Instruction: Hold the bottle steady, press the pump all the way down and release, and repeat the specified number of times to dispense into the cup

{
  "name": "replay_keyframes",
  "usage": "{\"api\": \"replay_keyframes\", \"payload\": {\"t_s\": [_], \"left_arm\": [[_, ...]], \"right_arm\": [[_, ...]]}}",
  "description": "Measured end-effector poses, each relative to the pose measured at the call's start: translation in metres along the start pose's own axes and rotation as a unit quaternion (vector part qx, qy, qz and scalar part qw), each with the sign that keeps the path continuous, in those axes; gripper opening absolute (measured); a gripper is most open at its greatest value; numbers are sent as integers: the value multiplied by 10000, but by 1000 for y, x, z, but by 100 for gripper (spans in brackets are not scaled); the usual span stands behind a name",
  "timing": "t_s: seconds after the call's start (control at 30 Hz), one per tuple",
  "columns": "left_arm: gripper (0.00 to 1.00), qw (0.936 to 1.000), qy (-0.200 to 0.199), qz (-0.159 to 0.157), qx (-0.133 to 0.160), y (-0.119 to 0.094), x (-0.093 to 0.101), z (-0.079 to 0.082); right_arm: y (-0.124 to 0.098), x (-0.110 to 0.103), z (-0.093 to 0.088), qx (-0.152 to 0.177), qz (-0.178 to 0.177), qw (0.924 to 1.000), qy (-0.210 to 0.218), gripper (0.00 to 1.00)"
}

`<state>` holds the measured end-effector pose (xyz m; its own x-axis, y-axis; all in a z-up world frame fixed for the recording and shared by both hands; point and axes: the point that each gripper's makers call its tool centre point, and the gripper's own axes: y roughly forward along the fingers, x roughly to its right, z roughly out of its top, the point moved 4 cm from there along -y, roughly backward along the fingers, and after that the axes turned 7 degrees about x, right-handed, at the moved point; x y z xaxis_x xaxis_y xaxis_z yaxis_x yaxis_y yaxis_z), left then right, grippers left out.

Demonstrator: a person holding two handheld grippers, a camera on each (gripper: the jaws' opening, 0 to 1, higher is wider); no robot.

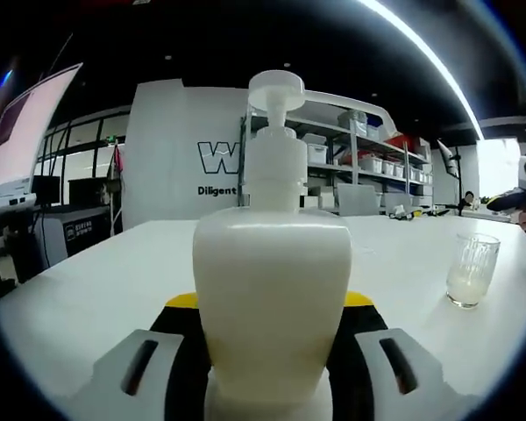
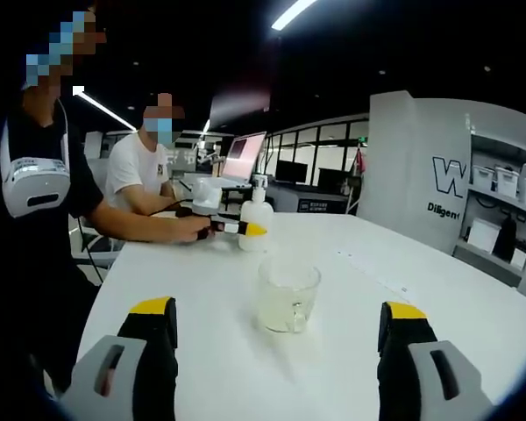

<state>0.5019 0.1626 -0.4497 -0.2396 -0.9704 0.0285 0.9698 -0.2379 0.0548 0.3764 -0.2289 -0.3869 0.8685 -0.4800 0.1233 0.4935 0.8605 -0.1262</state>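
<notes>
The left gripper (image 1: 272, 368) clamps the bottle (image 1: 272, 289) to steady it, while the right gripper (image 2: 276, 351) hangs released near the cup (image 2: 288, 295), not yet at the pump (image 1: 275, 88).

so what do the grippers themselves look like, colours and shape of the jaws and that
Both match: each has two light grey plastic jaw shells with a dark oval slot, black inner faces and yellow tips. On the left gripper the yellow shows just above the black pads; on the right gripper the yellow caps top wide black fingers. No cables or markings are visible on them.
</notes>
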Motion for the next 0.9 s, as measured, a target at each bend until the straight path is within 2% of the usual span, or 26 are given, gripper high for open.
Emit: {"api": "replay_keyframes", "payload": {"t_s": [0.9], "left_arm": [[48, 10000, 11, -37, -60, -6, 10, 4]], "right_arm": [[9, -5, 25, 142, 49, 9997, -175, 96]]}}
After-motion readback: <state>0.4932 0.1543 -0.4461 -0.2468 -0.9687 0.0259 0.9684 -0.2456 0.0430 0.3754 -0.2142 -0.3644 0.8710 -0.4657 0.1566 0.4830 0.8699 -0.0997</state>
